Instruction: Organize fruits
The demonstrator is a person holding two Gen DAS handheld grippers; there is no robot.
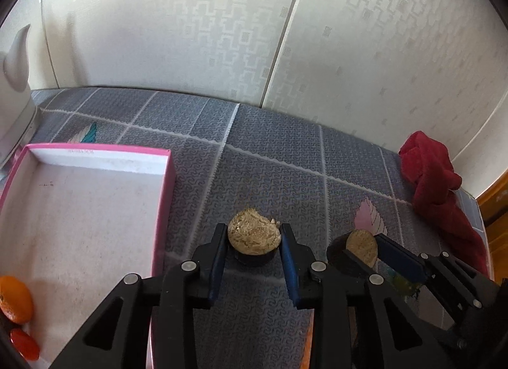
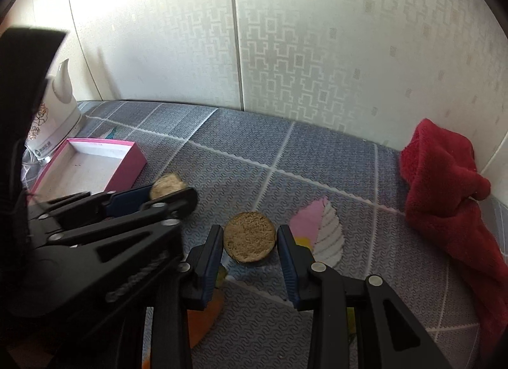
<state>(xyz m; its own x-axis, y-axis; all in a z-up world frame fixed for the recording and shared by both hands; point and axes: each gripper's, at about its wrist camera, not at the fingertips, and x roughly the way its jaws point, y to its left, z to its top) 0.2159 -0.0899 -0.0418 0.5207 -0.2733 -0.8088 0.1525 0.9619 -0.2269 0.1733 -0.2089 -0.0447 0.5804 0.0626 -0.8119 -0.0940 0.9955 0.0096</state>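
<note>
We find the pink box (image 1: 95, 159) far left holding an orange (image 1: 15, 299) and a red fruit (image 1: 24, 344). Left gripper (image 1: 254, 238) and right gripper (image 2: 250, 238) each clamp a halved fruit; red cloth (image 2: 444, 178) far right.

Light: daylight was strongest at eleven o'clock in the right wrist view, washing out the wall (image 2: 104, 19).
Shadows: soft, under the fruit.
Distortion: fisheye bending, dark corners.
Blur: left gripper (image 2: 173, 197) smeared there.
</note>
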